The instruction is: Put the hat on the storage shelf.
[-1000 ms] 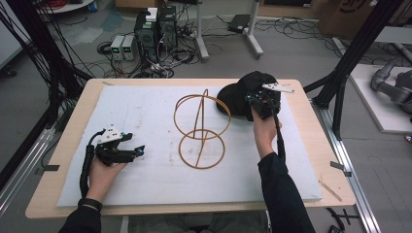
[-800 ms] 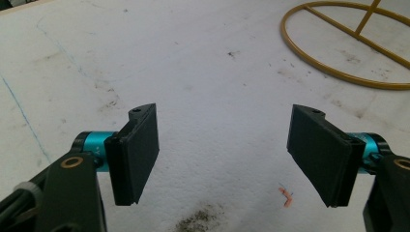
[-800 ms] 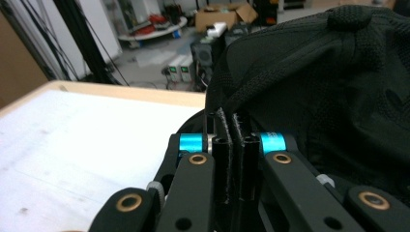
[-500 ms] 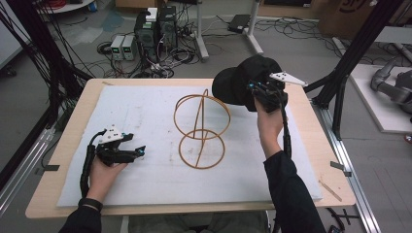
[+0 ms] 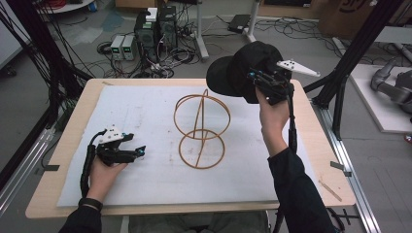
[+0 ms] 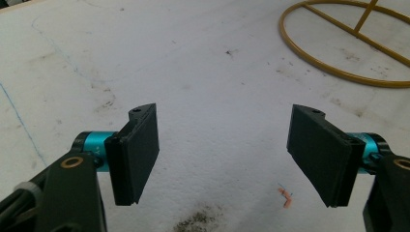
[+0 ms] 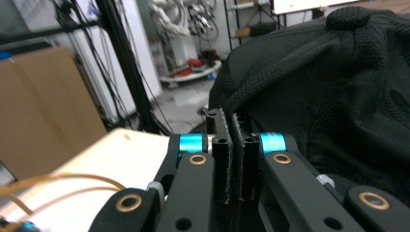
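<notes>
White padding is covering the bench (image 5: 145, 102), and cables are lying on the floor beyond it. I am holding my right gripper (image 5: 265, 83) aloft at about two o'clock above the bench, its jaws clamped tight on the black cap (image 5: 238, 70), which is hanging clear of the surface. At the centre, the gold wire stand (image 5: 201, 131) is resting upright. At eight o'clock my left gripper (image 5: 127, 151) is lying low with jaws wide apart, gripping nothing.

A black cap (image 5: 245, 70) with a mesh-textured crown and a top button hangs in the air above the far right of the surface, brim pointing left, just beside the gold wire stand (image 5: 201, 131).
</notes>
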